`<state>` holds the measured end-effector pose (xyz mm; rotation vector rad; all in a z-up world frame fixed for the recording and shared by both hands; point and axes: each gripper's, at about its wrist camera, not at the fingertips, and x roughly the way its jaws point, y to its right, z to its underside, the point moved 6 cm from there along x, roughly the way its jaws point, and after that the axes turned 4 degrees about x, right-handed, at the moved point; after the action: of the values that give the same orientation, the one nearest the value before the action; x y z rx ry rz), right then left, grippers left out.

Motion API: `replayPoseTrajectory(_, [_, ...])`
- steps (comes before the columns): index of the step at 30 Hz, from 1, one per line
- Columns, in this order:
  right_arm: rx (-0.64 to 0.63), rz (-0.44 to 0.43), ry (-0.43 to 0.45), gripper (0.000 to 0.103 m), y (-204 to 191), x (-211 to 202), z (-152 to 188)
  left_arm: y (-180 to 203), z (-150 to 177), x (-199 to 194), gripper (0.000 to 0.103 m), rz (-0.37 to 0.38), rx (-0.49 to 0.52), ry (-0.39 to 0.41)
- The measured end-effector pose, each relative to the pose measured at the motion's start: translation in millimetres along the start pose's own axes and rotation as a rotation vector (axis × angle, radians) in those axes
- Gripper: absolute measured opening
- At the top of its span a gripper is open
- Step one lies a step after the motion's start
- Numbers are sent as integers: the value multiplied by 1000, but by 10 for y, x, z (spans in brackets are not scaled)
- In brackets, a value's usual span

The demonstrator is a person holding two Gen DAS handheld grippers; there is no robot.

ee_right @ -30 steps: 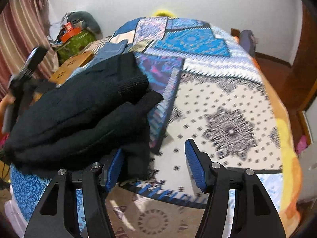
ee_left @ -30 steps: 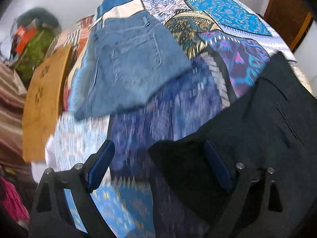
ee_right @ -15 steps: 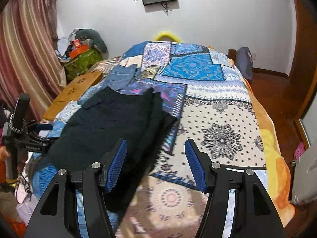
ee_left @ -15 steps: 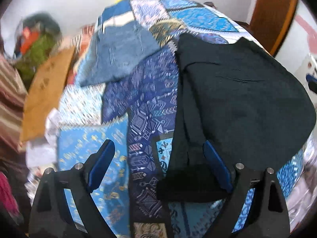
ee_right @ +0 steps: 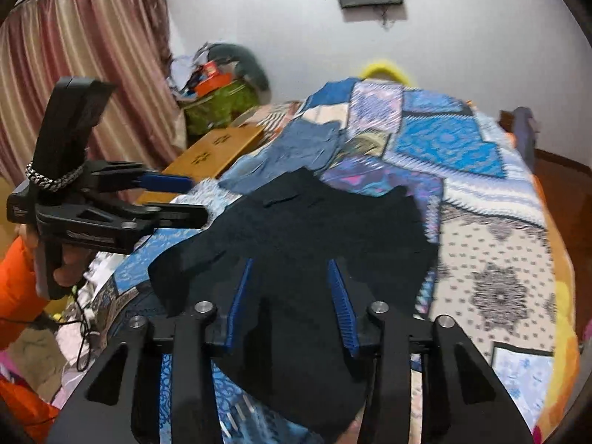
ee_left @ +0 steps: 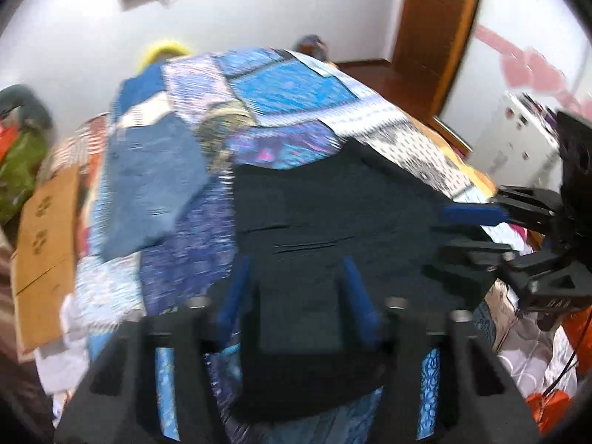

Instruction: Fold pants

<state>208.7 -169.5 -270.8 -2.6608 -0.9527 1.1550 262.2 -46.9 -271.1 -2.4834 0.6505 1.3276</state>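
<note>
Black pants [ee_left: 333, 214] lie folded and flat on the patchwork bedspread [ee_left: 288, 88], near the bed's front edge; they also show in the right wrist view [ee_right: 318, 229]. My left gripper [ee_left: 296, 288] is open above the pants' near edge and holds nothing. My right gripper [ee_right: 292, 292] is open above the pants' near edge and is empty. Each gripper shows in the other's view, the right one [ee_left: 477, 229] at the pants' right side, the left one [ee_right: 177, 199] at their left side.
Folded blue denim shorts [ee_left: 151, 181] lie further back on the bed, left of the black pants. A wooden board [ee_left: 44, 229] leans at the bed's left side. Bags [ee_right: 218, 92] and a curtain [ee_right: 85, 74] stand by the wall. Loose laundry [ee_left: 532, 347] lies below the bed's front.
Both grippers drew back from the black pants and rose. The pants, bunched a second ago, now lie flat. The left gripper's jaws stand narrower than before.
</note>
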Motion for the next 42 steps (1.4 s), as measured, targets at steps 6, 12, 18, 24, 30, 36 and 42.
replayPoseTrajectory(6, [-39, 50, -144, 22, 136, 387, 264, 53, 176, 497, 22, -2, 32, -79])
replayPoseTrajectory(12, [9, 101, -120, 19, 365, 98, 386, -40, 360, 324, 22, -32, 49, -47])
replayPoseTrajectory(18, [51, 181, -95, 21, 460, -146, 580, -260, 564, 173, 47, -92, -15, -34])
replayPoseTrajectory(24, [88, 200, -83, 28, 559, -254, 549, -531, 660, 72, 63, -167, -78, -39])
replayPoseTrajectory(30, [134, 258, -62, 45, 713, -462, 454, -894, 587, -47, 60, -231, -138, -71])
replayPoseTrajectory(36, [208, 219, -12, 56, 763, -542, 263, -727, 269, -98, 71, -145, -121, -5])
replayPoseTrajectory(42, [278, 165, -62, 64, 783, -259, 275, -520, 89, 303, 85, -66, -99, -95])
